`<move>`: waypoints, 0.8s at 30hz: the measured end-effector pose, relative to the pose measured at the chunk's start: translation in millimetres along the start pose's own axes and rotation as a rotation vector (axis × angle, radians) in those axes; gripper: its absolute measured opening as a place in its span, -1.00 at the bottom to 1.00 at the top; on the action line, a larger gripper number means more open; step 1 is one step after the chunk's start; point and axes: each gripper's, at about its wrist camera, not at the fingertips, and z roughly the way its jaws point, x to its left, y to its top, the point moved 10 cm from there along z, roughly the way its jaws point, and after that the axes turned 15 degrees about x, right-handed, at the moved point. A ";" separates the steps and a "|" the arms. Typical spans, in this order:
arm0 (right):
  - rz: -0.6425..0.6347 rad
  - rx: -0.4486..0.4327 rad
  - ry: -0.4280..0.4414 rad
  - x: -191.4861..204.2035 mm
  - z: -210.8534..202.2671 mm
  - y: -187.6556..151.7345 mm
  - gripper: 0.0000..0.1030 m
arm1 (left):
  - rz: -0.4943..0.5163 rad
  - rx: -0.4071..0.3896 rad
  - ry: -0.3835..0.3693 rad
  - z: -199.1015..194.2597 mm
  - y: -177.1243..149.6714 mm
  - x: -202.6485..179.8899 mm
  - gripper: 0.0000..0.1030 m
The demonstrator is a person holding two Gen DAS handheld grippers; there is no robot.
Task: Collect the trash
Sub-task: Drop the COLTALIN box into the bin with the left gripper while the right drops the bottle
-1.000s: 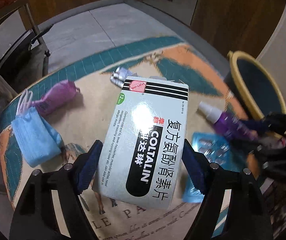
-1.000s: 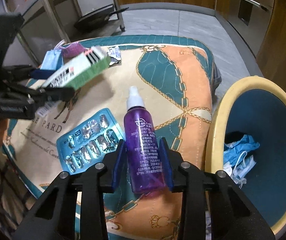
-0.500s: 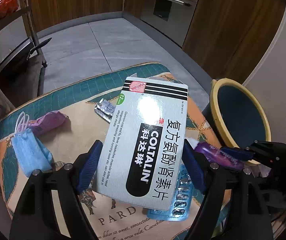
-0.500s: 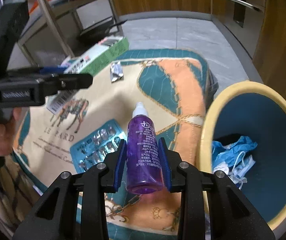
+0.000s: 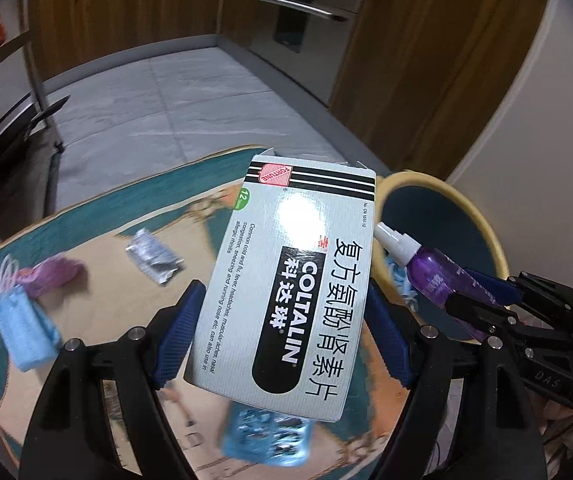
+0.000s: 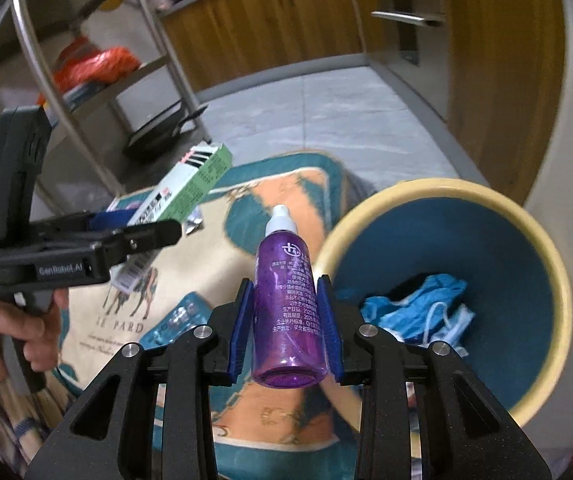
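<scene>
My left gripper (image 5: 282, 328) is shut on a white Coltalin medicine box (image 5: 298, 280), held in the air above the patterned table cover (image 5: 98, 248). My right gripper (image 6: 284, 320) is shut on a purple spray bottle (image 6: 288, 304) with a white nozzle, lifted beside the yellow-rimmed blue bin (image 6: 542, 256). From the right wrist view the box (image 6: 190, 184) shows to the left in the other gripper, with a hand (image 6: 6, 328) on its handle. From the left wrist view the bottle (image 5: 430, 264) hangs in front of the bin (image 5: 482, 232).
On the cover lie a blue blister pack (image 5: 266, 436), a crumpled foil wrapper (image 5: 152, 254), a blue face mask (image 5: 22, 328) and a purple item (image 5: 52, 276). Blue masks (image 6: 418, 312) lie in the bin. A metal rack (image 6: 86, 80) and wooden cabinets (image 6: 286, 28) stand beyond.
Both grippers have risen off the cover with their loads. The bottle has come up from the table and now hangs by the bin's rim; the box is higher and nearer the bin.
</scene>
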 end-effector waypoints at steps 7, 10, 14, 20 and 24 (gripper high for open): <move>0.084 -0.047 -0.026 -36.3 -22.8 -4.9 -0.34 | 0.057 0.002 -0.036 9.2 11.1 -44.8 0.50; 0.127 -0.062 -0.030 -52.6 -30.2 -8.4 -0.34 | 0.080 0.011 -0.044 15.8 13.8 -59.7 0.50; 0.170 -0.074 -0.038 -71.5 -37.1 -13.9 -0.34 | 0.110 0.027 -0.058 25.6 16.4 -79.7 0.50; 0.227 -0.078 -0.057 -95.8 -42.6 -22.5 -0.34 | 0.158 0.054 -0.070 44.1 18.0 -111.5 0.50; 0.274 -0.072 -0.065 -112.0 -41.8 -27.9 -0.34 | 0.179 0.075 -0.079 59.3 24.3 -129.4 0.50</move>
